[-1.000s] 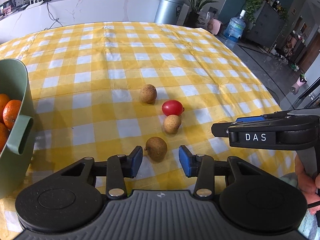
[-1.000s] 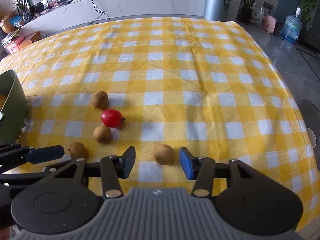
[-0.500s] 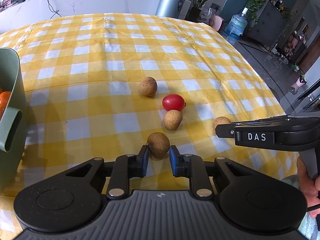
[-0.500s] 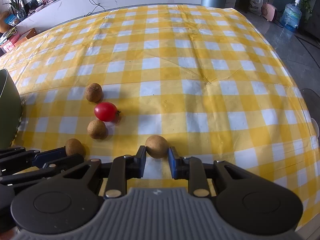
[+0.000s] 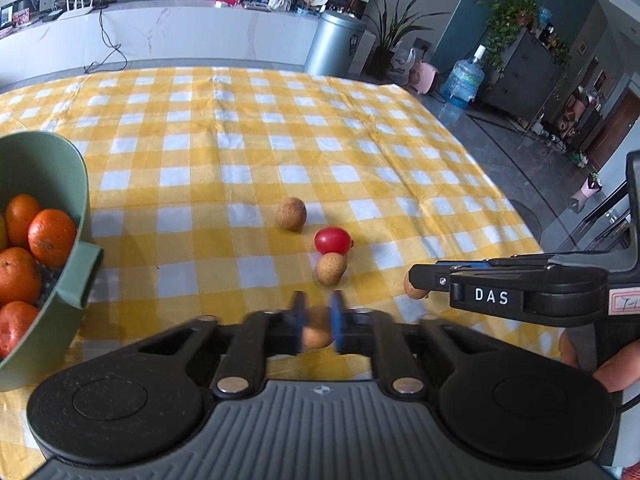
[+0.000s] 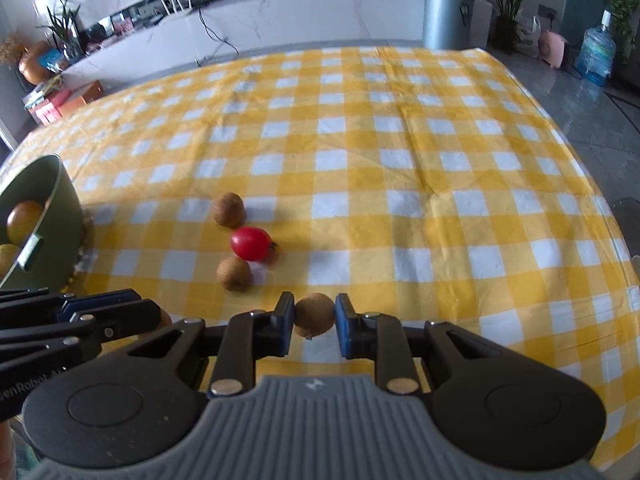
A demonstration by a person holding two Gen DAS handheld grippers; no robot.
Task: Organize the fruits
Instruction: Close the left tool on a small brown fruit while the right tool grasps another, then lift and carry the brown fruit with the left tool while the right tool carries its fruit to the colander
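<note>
Left hand-held gripper [image 5: 316,330]: blue pads pinching a brown longan [image 5: 317,334], blurred in left wrist view, fruit clamped btwn pads w/ checked cloth showing under it. Right hand-held gripper [image 6: 314,316]: pads pressed onto a second brown longan [image 6: 314,315], sharp in right wrist view, one pad each side of it; can't tell if it touches the cloth.

In left wrist view, right hand-held gripper reaching in from the right, "DAS" label on its side, its longan partly hidden behind the finger tip. Fingers of a person's hand [image 5: 600,364] at lower right edge, wrapped on the handle. In right wrist view, left hand-held gripper entering from lower left, its fruit mostly hidden behind the fingers.

Just beyond both grippers, on the counter [image 6: 400,160] w/ yellow-white checked cloth: loose longan [image 6: 234,274], then red cherry tomato [image 6: 251,243] just behind and touching or nearly touching it, then another longan [image 6: 228,209] a bit farther and slightly left. All three in a short row running away from the grippers.

Far left, near edge: green bowl [image 5: 76,216] w/ side handle, holding several tangerines [image 5: 52,237]. Well apart from the loose fruit.

Bkgd, off the counter: white marble ledge w/ cables, metal trash bin [image 6: 448,16], potted plants, water jug [image 6: 598,54] on the floor at right.
</note>
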